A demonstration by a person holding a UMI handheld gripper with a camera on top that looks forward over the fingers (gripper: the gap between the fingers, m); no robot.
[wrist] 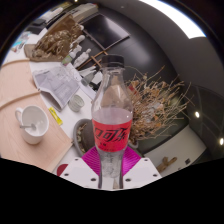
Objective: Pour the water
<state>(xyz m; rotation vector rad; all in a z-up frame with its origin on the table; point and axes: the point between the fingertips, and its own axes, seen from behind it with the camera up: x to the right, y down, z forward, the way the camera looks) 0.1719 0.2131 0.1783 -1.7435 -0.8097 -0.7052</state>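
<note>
A clear plastic bottle (112,110) with a red label and a white cap stands upright between my fingers. My gripper (112,168) is shut on the bottle's lower part, and the magenta pads (92,160) press against it from both sides. The bottle looks lifted above the table. A white mug (34,122) stands on the wooden table off to the left, well apart from the bottle. A small white cup (77,102) sits further back, between the mug and the bottle.
Papers (55,80) lie on the table behind the mug. A dried plant arrangement (158,105) spreads out to the right of the bottle. A second dried bunch (58,40) stands at the far back left. A dark mat (108,35) lies beyond.
</note>
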